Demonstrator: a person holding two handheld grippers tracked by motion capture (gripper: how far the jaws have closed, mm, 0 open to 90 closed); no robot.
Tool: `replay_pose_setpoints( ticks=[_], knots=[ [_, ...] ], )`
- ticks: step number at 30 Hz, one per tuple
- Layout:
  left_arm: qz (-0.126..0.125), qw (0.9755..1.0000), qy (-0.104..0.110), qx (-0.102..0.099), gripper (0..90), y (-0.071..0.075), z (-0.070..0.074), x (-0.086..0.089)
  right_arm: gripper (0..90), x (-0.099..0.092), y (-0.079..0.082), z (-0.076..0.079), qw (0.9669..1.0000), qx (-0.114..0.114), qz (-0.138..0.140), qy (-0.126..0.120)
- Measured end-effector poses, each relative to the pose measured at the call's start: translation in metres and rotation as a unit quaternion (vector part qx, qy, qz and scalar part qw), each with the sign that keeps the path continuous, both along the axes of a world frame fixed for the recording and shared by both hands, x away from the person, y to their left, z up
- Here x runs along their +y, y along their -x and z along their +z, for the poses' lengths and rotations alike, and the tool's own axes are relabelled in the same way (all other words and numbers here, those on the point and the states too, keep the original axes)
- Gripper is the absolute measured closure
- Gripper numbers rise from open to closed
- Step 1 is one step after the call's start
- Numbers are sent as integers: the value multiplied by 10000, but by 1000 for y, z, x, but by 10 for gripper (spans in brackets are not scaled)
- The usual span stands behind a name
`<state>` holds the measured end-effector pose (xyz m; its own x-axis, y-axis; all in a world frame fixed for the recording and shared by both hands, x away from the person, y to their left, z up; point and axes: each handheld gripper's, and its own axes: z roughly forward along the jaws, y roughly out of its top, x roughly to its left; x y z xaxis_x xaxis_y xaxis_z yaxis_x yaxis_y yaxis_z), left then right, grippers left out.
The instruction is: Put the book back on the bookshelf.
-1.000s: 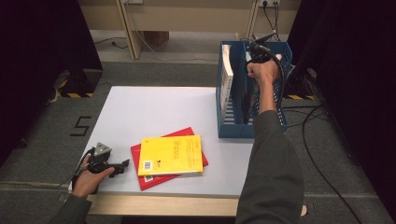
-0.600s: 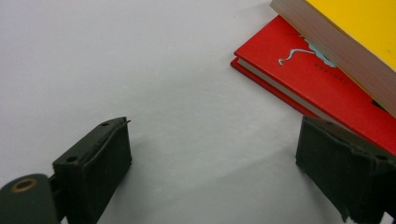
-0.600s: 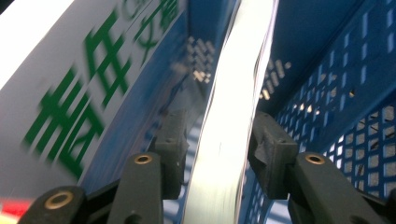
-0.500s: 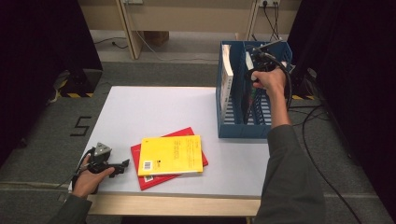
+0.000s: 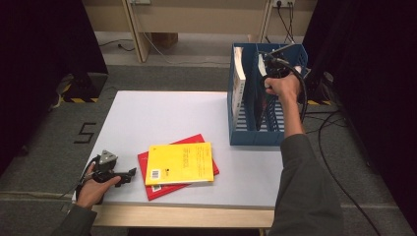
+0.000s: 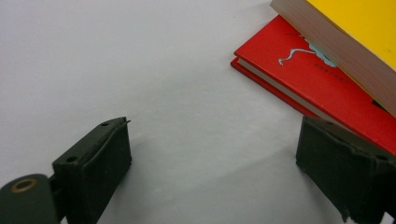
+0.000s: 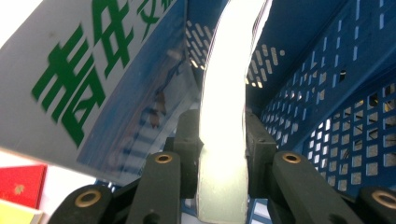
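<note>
A blue file rack [image 5: 246, 133] stands at the table's right edge. My right gripper [image 5: 269, 66] reaches into its middle compartment. Its jaws have just been closing and now press on the white page block of an upright book [image 7: 224, 93], which shows dark-covered in the high view [image 5: 259, 101]. At the table's front, a yellow book [image 5: 181, 163] lies on a red book [image 5: 172, 189]. My left gripper [image 5: 129, 174] rests on the table just left of them. It is open [image 6: 212, 172] with bare tabletop between its jaws, the red book [image 6: 322, 79] near its right jaw.
Another book with a white spine [image 5: 238, 81] stands in the rack's left compartment. A cover with green characters [image 7: 70, 79] leans beside the held book. The rack's perforated wall [image 7: 336, 93] is close on the right. The white tabletop [image 5: 162, 118] stretches between the hands.
My right hand has shifted a little to the right over the rack with the book between its jaws. The left hand and the stacked books have not moved.
</note>
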<state>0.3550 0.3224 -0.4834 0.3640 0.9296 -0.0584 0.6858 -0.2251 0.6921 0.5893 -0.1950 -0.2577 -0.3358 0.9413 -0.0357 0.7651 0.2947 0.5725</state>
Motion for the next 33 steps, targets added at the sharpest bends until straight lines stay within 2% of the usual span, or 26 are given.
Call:
replay_pose_setpoints(
  ticks=[7, 10, 12, 13, 16, 21, 26, 31, 33],
  knots=[
    [0, 10000, 5, 1, 92, 0, 0, 0, 707, 3, -7, -2, 10000, -45, -68, -43],
    [1, 10000, 7, -2, 92, 0, 0, 0, 656, 1, -5, -2, 9998, -35, -13, -190],
    [8, 10000, 15, -6, 92, 0, 0, 0, 611, -2, -2, -1, 9994, -110, -8, -317],
    [2, 10000, 10, -4, 92, 0, 0, 0, 585, -2, 0, 0, 9992, -101, 16, -391],
    [2, 10000, 8, -3, 92, 0, 0, 0, 533, -2, 10, 2, 9993, -134, 156, -323],
    [4, 10000, 11, -7, 92, 0, 0, 0, 447, -2, 26, 10, 9989, -229, 201, -369],
    [3, 10000, 10, -10, 92, 0, 0, 0, 402, -2, 41, 18, 9977, -344, 276, -512],
    [5, 10000, 9, -17, 92, 0, 0, 0, 323, -6, 56, 21, 9966, -441, 255, -649],
    [7, 10000, 13, -24, 92, 0, 0, 0, 260, -8, 61, 20, 9961, -505, 188, -696]
  ],
)
